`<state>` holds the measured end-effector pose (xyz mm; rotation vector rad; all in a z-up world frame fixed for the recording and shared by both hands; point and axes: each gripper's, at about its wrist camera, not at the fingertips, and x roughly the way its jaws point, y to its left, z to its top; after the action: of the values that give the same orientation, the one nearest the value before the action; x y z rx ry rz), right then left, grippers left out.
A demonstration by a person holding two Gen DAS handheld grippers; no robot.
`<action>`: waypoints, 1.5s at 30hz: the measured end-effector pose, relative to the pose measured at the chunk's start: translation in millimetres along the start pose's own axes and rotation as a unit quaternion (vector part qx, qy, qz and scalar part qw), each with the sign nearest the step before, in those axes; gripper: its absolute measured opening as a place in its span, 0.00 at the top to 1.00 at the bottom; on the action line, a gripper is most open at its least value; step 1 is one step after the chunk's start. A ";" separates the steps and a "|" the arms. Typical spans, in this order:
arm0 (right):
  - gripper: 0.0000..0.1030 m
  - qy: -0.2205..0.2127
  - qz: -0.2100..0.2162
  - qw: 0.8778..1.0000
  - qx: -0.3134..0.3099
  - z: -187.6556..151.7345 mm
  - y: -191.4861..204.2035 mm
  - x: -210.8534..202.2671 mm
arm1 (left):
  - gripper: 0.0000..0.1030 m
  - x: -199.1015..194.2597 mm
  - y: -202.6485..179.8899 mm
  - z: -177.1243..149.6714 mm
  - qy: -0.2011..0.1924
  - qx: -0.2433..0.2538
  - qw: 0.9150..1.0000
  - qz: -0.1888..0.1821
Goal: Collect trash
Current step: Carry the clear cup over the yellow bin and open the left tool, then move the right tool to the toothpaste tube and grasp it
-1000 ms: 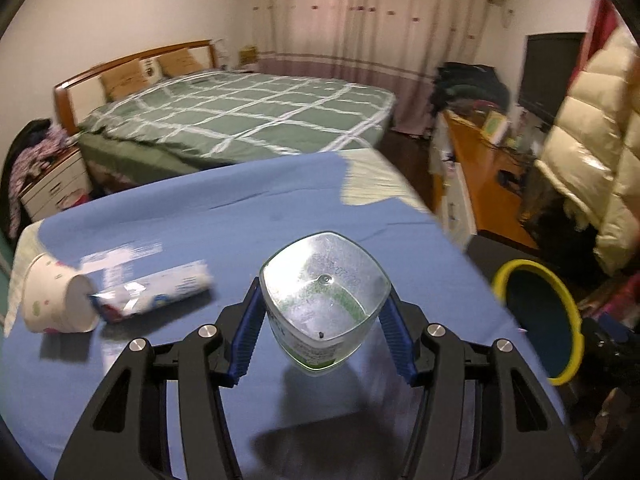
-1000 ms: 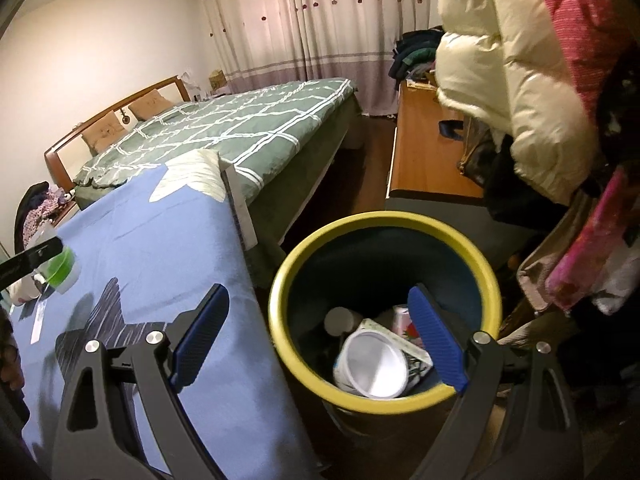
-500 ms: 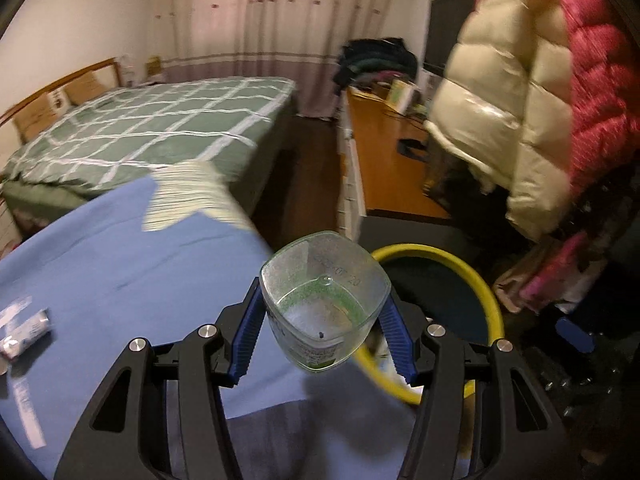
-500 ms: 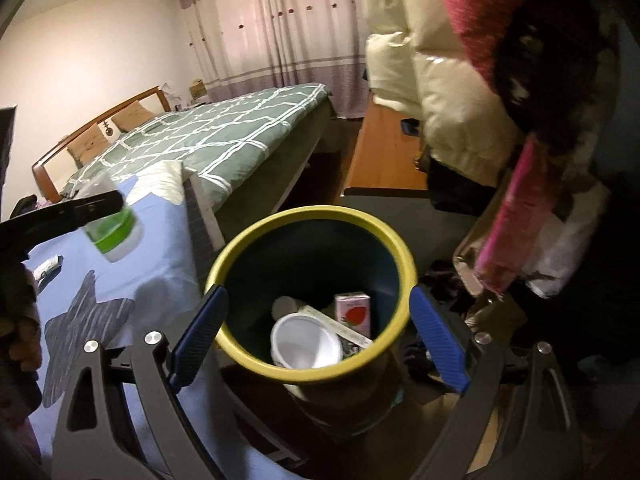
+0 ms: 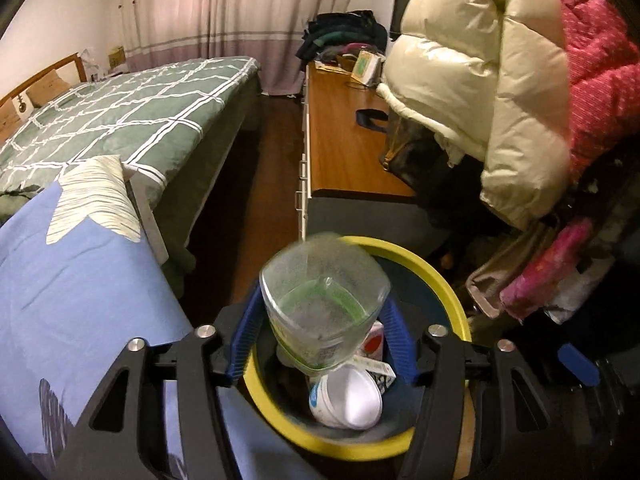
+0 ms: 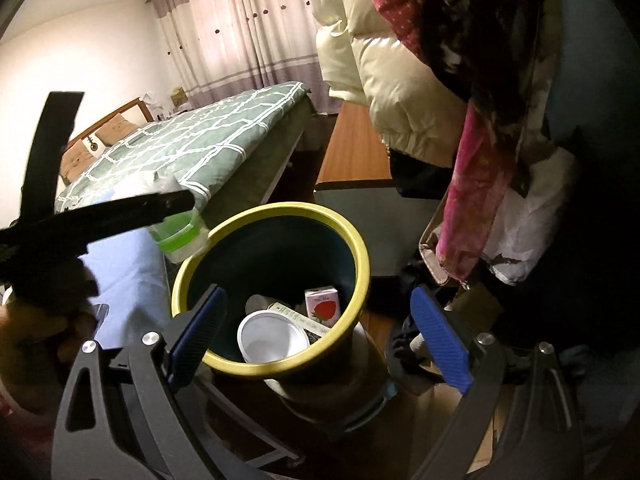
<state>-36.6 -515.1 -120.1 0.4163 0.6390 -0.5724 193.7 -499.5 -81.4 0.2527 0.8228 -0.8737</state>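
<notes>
Left gripper (image 5: 320, 340) fingers clamping clear cup (image 5: 324, 308) over yellow-rimmed bin (image 6: 362, 264) — white bowl (image 6: 272, 338), carton (image 6: 323, 306) inside, right gripper (image 6: 318, 338) spread wide

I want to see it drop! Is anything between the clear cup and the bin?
Nothing visible blocks it. The left tool holds the clear cup above the yellow-rimmed bin, whose mouth is open; the trash inside lies low.

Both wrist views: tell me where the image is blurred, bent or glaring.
Left wrist view: the clear bottle in the left gripper is smeared along its top edge, and the puffy jacket shows glare. Right wrist view: the same bottle is blurred near the yellow-rimmed bin; the right gripper is sharp. Both views bow straight lines and darken at the corners.
</notes>
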 end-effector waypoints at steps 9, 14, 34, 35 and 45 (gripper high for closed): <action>0.13 0.008 0.012 1.000 -0.014 0.2 15.9 5.9 | 0.15 -54.8 37.2 -3.4 -0.064 -0.016 0.997 0.029; 0.13 0.015 0.023 0.999 -0.031 -3.0 35.8 9.2 | 0.12 -107.2 85.6 -30.5 -0.096 -0.054 0.992 0.060; 0.13 0.050 0.146 0.974 -0.168 -8.4 211.1 23.0 | 0.06 -309.9 361.1 -231.9 -0.154 -0.267 0.883 0.353; 0.13 0.051 0.154 0.970 -0.182 -9.5 227.1 23.9 | 0.06 -314.1 370.6 -240.8 -0.151 -0.275 0.876 0.365; 0.13 0.088 0.261 0.910 -0.309 -27.7 379.1 39.1 | 0.06 -339.2 412.1 -292.0 -0.131 -0.339 0.824 0.434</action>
<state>209.3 -223.7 -95.3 0.0250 0.8053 0.1932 227.7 107.9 -81.5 -0.1348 0.6083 0.2699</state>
